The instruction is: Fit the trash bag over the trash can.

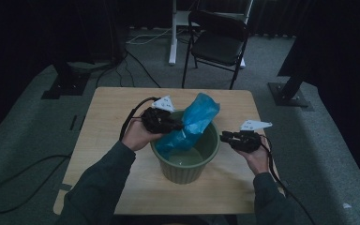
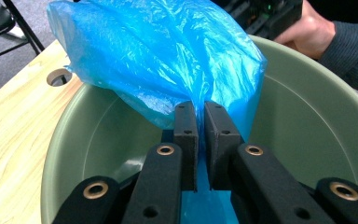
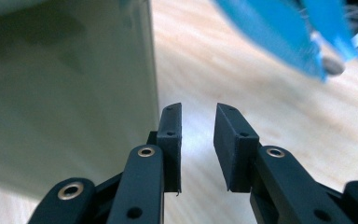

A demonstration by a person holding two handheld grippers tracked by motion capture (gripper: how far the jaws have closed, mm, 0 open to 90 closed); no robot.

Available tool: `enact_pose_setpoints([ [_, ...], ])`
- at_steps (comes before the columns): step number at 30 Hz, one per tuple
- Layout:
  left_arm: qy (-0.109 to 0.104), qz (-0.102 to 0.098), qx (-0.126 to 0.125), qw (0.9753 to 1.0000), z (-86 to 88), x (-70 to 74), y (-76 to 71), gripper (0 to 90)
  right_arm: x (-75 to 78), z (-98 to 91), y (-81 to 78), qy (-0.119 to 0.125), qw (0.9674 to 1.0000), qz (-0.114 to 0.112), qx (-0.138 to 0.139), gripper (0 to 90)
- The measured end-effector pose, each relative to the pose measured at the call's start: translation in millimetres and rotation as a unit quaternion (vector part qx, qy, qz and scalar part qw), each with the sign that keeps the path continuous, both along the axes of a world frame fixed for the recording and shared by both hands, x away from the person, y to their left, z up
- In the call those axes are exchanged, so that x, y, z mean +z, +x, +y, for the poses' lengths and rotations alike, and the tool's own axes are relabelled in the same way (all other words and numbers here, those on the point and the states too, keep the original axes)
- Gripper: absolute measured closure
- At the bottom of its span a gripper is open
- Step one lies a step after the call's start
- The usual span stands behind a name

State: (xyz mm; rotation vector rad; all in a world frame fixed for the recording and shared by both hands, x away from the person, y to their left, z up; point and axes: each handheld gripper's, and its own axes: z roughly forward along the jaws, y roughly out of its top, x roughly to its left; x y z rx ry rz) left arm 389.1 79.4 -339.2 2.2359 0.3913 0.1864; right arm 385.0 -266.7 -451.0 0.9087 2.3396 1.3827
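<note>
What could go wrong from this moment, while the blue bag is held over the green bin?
1. The left claw pinches only a thin fold of the blue bag, so the film may slip out or tear if pulled.
2. The right claw is open beside the green bin and holds nothing, so the bin could slide or tip on the table when the bag is tugged.

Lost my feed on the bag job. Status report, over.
Left tool shut on blue bag, over green tub. Right tool open, empty, beside the tub's outer wall. Nothing in the way.
</note>
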Motion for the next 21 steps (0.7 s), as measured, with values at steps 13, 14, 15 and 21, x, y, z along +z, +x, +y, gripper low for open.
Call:
enact_pose_setpoints([
  [13, 0.002, -0.004, 0.004, 1.0000, 5.4, 0.1, -0.3, 83.7, 46.2, 13.2, 22.0, -0.001, 0.9972, -0.052, -0.054, 62.3],
  [14, 0.002, -0.003, 0.005, 1.0000, 5.6, -0.1, -0.2, 83.6, 48.3, 13.7, 24.0, 0.000, 0.9970, -0.053, -0.057, 60.8],
  [15, 0.002, -0.003, 0.005, 1.0000, 5.6, -0.3, -0.1, 83.6, 49.9, 14.5, 26.1, 0.001, 0.9969, -0.053, -0.058, 59.4],
  [21, 0.005, -0.003, 0.005, 1.0000, 5.3, -0.8, 0.6, 83.2, 56.5, 27.5, 33.6, -0.005, 0.9972, -0.062, -0.042, 58.1],
])
